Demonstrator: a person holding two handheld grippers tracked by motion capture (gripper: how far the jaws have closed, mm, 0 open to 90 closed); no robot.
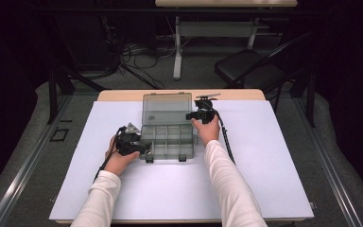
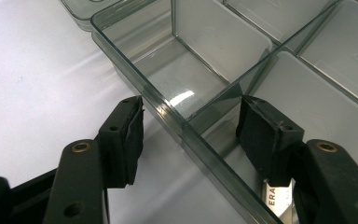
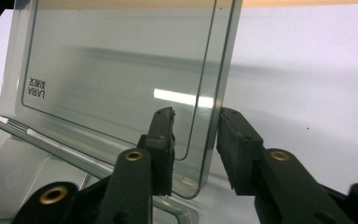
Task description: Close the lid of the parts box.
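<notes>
Centre frame, white table [image 1: 264, 179] in dark room: left gripper [image 1: 142, 147] spread astride organizer box [image 1: 168, 142] wall; right gripper [image 1: 190, 115] spread around raised lid [image 1: 166, 108] edge (office chair [image 1: 250, 66] upper right).

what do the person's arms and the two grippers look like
Both arms wear long white sleeves down to the wrist. Each hand carries a black two-jaw tool: the left gripper and right gripper have matte black jaws with flat rubbery pads and brass-coloured rivets. In the high view a grey three-cornered plate tops the left one, and a black cable trails from the right one.
</notes>
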